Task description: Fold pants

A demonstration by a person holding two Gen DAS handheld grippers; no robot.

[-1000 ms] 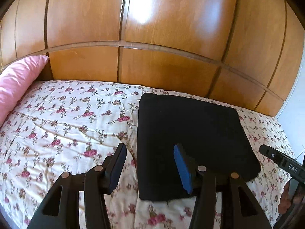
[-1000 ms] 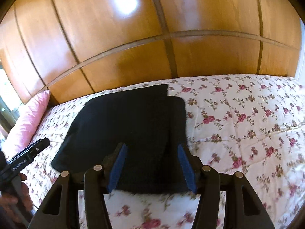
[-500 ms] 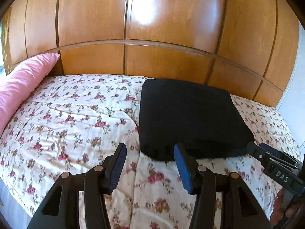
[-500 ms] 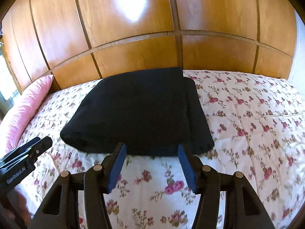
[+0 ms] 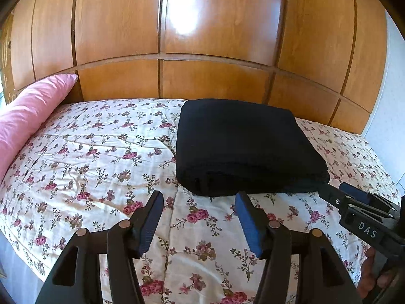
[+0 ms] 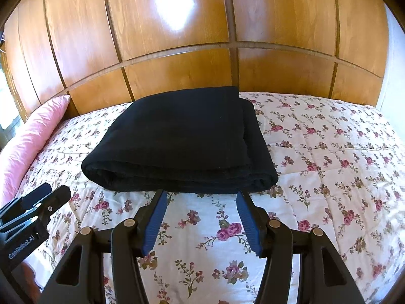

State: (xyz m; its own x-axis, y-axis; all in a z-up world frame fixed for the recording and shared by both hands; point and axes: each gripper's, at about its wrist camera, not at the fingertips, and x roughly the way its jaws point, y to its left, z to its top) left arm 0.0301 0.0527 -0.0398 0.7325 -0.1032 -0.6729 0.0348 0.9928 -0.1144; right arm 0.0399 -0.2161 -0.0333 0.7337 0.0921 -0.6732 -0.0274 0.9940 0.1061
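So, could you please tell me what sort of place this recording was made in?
Most likely a bedroom. The folded black pants lie on a bed covered with a floral bedspread, a pink pillow rests at one end, and glossy wooden panelling, perhaps wardrobe doors, rises directly behind the bed.

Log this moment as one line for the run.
pants: folded, on bed | left tongs: opening, empty | right tongs: open, empty, off pants

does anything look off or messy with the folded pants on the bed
Nothing stands out. The black pants lie in a compact folded stack on the floral bedspread; one lower layer peeks out along the right edge. Both the left gripper and right gripper are clear of it, the left one's jaws opening.
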